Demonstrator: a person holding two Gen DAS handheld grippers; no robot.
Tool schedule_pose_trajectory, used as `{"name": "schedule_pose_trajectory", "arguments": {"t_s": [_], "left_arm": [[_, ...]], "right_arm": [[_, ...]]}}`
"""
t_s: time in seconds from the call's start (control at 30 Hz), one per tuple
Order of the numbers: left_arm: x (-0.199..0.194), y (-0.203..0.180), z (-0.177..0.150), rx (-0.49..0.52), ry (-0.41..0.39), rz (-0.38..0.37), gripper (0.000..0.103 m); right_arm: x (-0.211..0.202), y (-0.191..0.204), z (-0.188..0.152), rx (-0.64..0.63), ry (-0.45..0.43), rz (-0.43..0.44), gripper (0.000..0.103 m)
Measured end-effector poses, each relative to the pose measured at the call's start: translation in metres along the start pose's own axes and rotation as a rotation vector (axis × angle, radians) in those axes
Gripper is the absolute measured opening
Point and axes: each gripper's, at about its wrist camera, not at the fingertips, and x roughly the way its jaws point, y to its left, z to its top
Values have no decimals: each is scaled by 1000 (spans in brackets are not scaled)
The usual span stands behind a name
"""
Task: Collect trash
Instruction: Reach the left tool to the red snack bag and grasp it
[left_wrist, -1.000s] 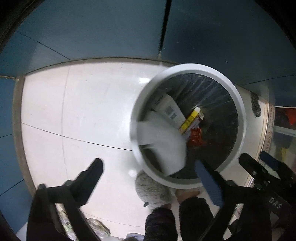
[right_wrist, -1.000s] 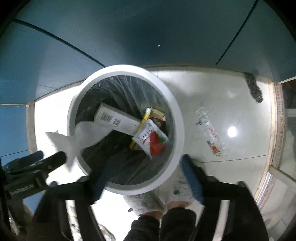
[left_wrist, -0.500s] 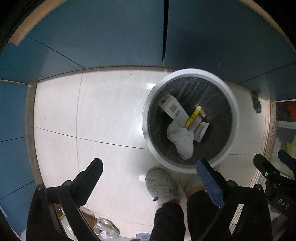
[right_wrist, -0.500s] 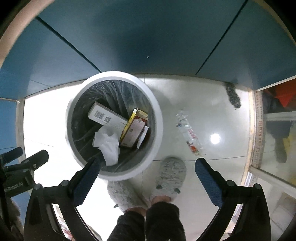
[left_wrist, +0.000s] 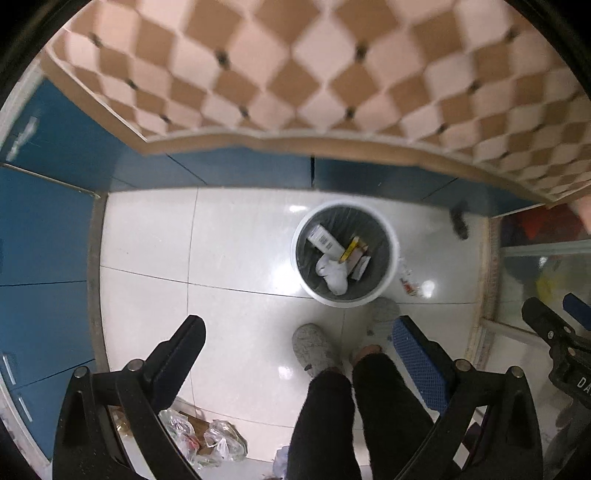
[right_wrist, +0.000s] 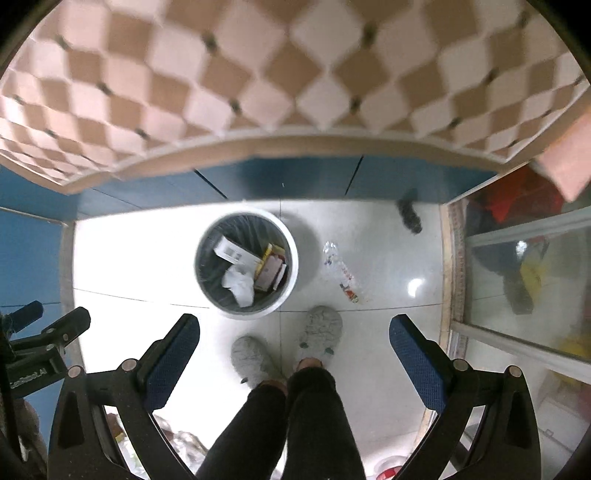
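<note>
A white round trash bin (left_wrist: 391, 236) with a dark liner stands on the white tile floor; it also shows in the right wrist view (right_wrist: 291, 254). Inside lie a crumpled white tissue (left_wrist: 332, 273), a white box (left_wrist: 323, 240) and a yellow packet (left_wrist: 351, 249). A clear plastic wrapper (right_wrist: 341, 273) lies on the floor right of the bin. My left gripper (left_wrist: 299, 332) is open and empty, high above the floor. My right gripper (right_wrist: 295, 330) is open and empty, also high above the bin.
A checkered countertop (left_wrist: 295, 74) juts over blue cabinets (left_wrist: 44, 236). The person's legs and grey slippers (left_wrist: 314, 347) stand in front of the bin. Plastic bags and litter (left_wrist: 203, 443) lie at the lower left. A glass door (right_wrist: 524, 280) is on the right.
Both grippers rose far above the bin, bringing the countertop into view. The white tissue dropped from the left gripper into the bin; a red and white packet fell in too.
</note>
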Motion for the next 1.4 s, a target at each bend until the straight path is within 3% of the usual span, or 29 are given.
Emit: {"name": "schedule_pose_trajectory", "arguments": {"t_s": [0.2,0.3,0.4,0.63,0.77,0.9,1.0,1.17,1.27,1.37,1.4], "left_arm": [[-69,3,-15,11,-4,-16,103],[-94,7,-22,4,-12,-33,103],[-126,8,-20,10,-68,-48,103],[-198,2,50,3,-283,-40,103],[-226,-4,114,-6,-364,-27,103],[-232,-10,194,-44,-391,8,103],[-224,-13,246,-75,-372,65,103],[-189,-13,322,-119,-290,157,103],[-156,-16,350,-128,-222,180,103],[-132,-15,365,-144,-170,116,103],[-123,-17,369,-145,-149,91,103]], "right_arm": [[-103,6,-10,-11,-38,17,103],[-135,8,-18,-14,-51,18,103],[-162,8,-21,10,-71,30,103],[-219,-12,17,135,-192,102,103],[-242,-28,74,206,-246,156,103],[-251,-46,158,258,-290,183,103],[-241,-58,225,271,-292,202,103],[-186,-56,367,228,-240,174,102],[-151,-44,423,173,-199,152,82],[-129,-25,450,93,-196,108,69],[-128,-13,454,29,-220,89,50]]}}
